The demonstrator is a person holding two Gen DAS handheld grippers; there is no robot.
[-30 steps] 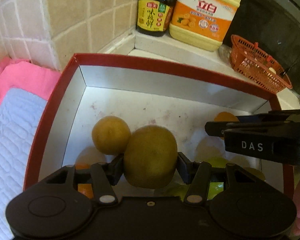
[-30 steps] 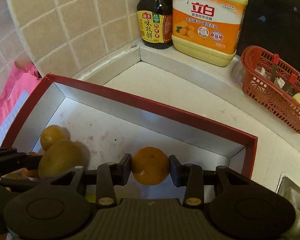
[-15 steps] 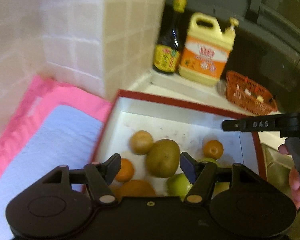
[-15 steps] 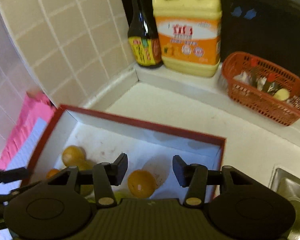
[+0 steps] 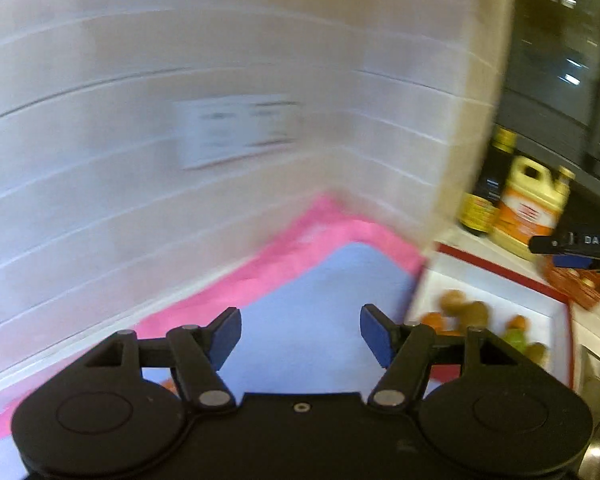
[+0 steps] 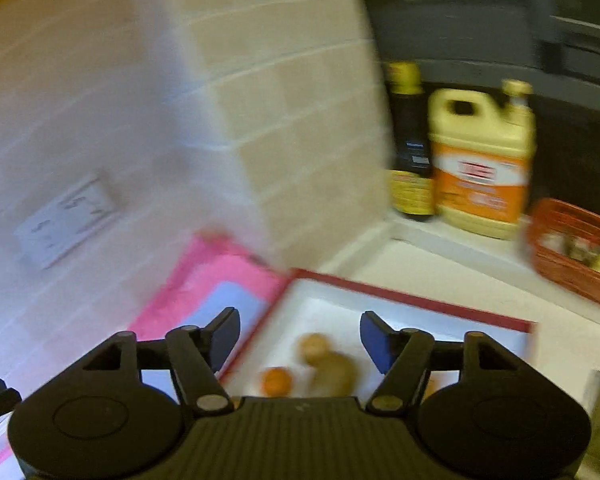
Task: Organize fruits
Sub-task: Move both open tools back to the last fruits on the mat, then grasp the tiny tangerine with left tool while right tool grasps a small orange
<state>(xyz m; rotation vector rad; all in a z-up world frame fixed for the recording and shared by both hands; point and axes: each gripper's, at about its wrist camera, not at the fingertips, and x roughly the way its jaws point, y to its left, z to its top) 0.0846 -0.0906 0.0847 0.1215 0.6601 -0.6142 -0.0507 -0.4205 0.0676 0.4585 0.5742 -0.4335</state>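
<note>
most of the sorting looks done from here. the fruits (image 6: 312, 368) lie together inside the red-rimmed box (image 6: 412, 300) on the tabletop (image 6: 440, 276): in the right wrist view you can see one orange fruit (image 6: 276, 382) and two brownish-yellow fruits touching each other, and in the left wrist view there are some more, orange, brown and green, but they are too blurred to count. i see no clear fruit outside the box; only a small orange patch shows low behind your left gripper (image 5: 300, 336), and i cannot tell what it is. so i judge that little or nothing is left to carry, though the mat is only partly visible.

your left gripper hangs over the pink and blue mat (image 5: 312, 300), beside the box. its jaws are wide apart and opening a little more, with nothing between them.

your right gripper (image 6: 300, 334) is above the near part of the box. its jaws are opening fast, and they are empty too; the fruits show below the gap, down in the box, not touched by the pads.
</note>
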